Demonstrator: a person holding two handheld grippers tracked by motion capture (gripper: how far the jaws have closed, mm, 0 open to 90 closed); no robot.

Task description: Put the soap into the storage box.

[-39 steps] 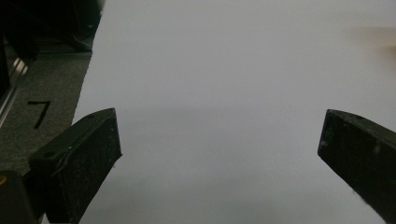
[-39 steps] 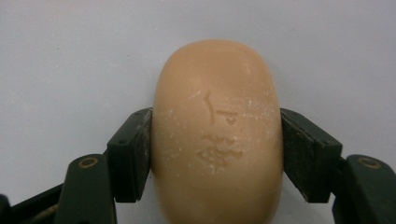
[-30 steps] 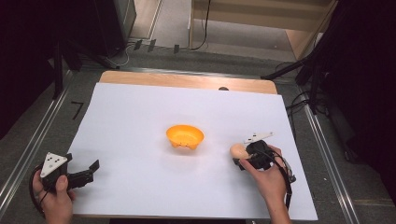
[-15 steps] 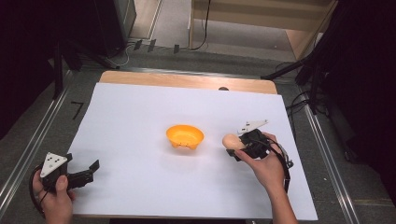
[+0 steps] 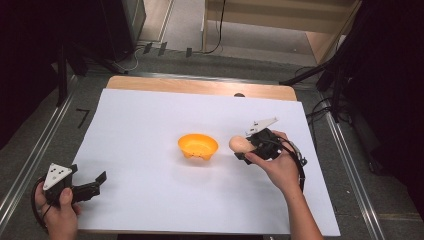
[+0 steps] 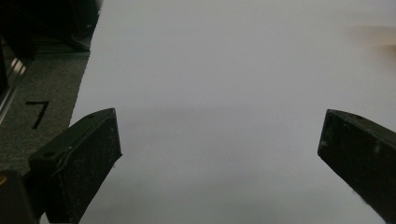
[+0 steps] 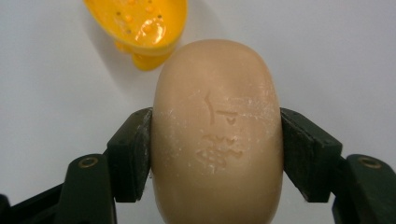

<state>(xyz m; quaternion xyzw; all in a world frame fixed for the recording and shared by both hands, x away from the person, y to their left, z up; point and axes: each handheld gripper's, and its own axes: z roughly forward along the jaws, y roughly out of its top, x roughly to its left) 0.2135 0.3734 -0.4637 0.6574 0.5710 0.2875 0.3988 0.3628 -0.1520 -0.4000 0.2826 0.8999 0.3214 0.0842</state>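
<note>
- The left gripper (image 5: 90, 187) is held by a hand at the near left edge of the white sheet (image 5: 150, 115); its jaws are spread wide with nothing between them, and bare sheet is seen past them in the left gripper view
- The soap (image 7: 217, 135), a tan oval bar with a stamped mark, is clamped across its width by the right gripper (image 5: 246, 148); both pads are pressed on its sides
- In the high view the soap (image 5: 239, 144) is carried clear of the sheet, just right of the orange dish (image 5: 198, 146)
- The step in hand is judged to be the carry of the soap to the dish
- A short further move left is called for next, until the bar is over the hollow, then a lowering and a release
- Against the earlier frames, the right gripper and soap have been brought closer to the dish and lifted; the left gripper and dish are unchanged
</note>
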